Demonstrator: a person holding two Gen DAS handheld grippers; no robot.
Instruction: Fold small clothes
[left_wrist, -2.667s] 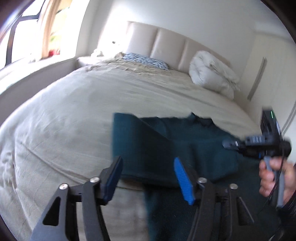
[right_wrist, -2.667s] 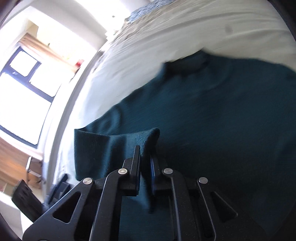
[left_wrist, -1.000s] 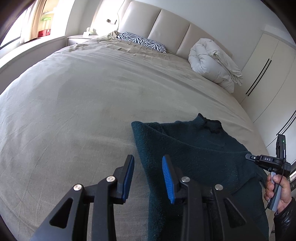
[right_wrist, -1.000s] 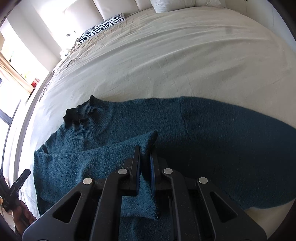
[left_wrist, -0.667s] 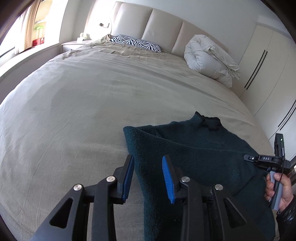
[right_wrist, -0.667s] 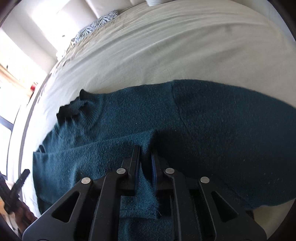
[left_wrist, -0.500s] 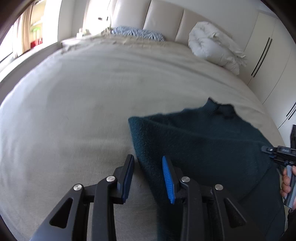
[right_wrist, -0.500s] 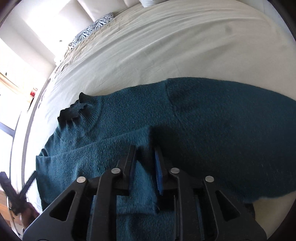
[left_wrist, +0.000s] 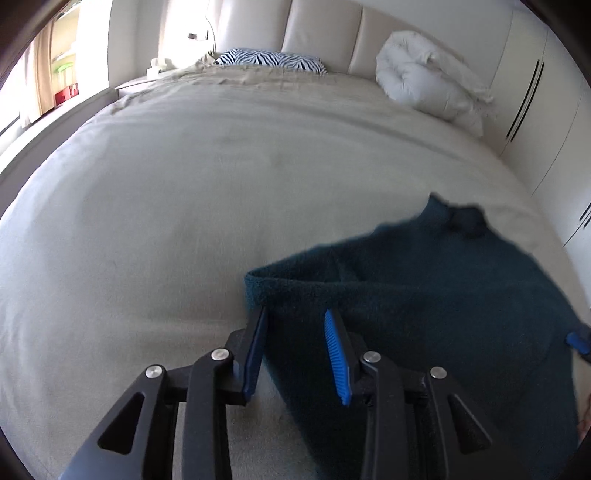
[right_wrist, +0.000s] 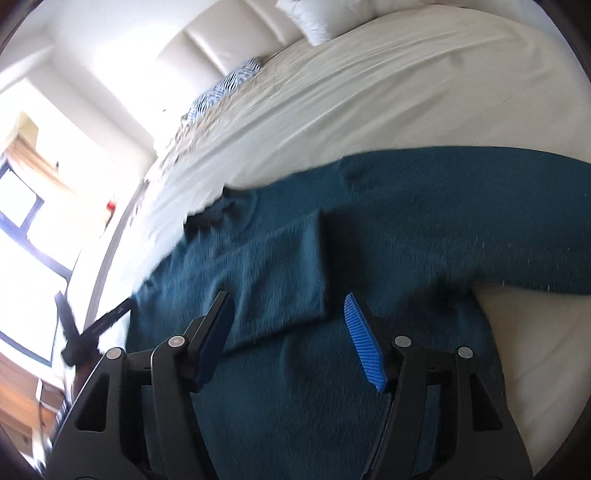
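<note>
Evidently unlabelled, teal sweater (right_wrist: 424, 229) lies below right claw (right_wrist: 288, 339), just opened.

Pretty bright bedroom, daylight pouring in from the window (right_wrist: 26, 206) on one side. Big bed (left_wrist: 207, 177) with a beige cover, padded cream headboard (left_wrist: 321, 33) behind it. A zebra-print pillow (left_wrist: 271, 61) and a rolled white duvet (left_wrist: 424, 86) sit up top. Cream wardrobe doors (left_wrist: 539, 107) run alongside.
</note>
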